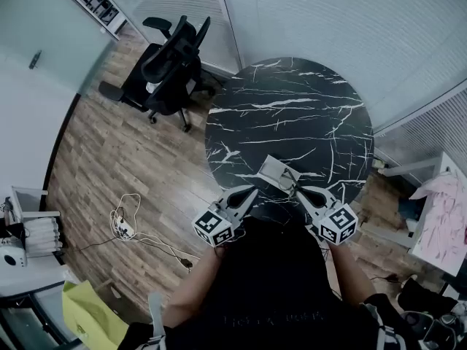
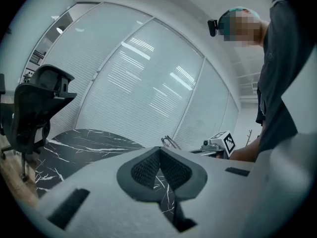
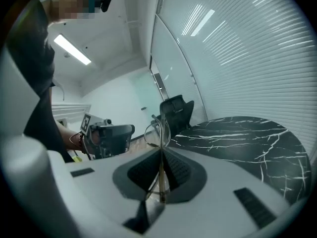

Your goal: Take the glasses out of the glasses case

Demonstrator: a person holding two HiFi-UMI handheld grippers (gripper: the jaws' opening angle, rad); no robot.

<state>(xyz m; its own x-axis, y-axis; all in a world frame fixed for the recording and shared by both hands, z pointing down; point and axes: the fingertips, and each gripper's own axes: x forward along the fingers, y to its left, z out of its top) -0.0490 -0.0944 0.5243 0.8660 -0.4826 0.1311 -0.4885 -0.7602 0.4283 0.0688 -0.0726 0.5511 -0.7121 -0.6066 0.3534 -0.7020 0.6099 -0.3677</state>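
Note:
On the black marble table (image 1: pixel 292 115), near its front edge, a grey glasses case (image 1: pixel 275 170) lies open. My right gripper (image 1: pixel 300 191) hovers just right of the case. It is shut on thin wire-framed glasses (image 3: pixel 159 128), whose frame stands up between the pads (image 3: pixel 174 168). My left gripper (image 1: pixel 253 190) sits just left of the case with its jaws shut and nothing between them (image 2: pixel 159 155). From the left gripper view, the glasses (image 2: pixel 168 142) show beside the right gripper (image 2: pixel 218 145), above the table. The case's inside is too small to make out.
A black office chair (image 1: pixel 171 60) stands on the wood floor left of the table. Cables (image 1: pixel 128 224) lie on the floor at the left and a yellow-green bag (image 1: pixel 87 312) sits lower left. Blinds line the far wall. A white stand with pink cloth (image 1: pixel 445 217) is at the right.

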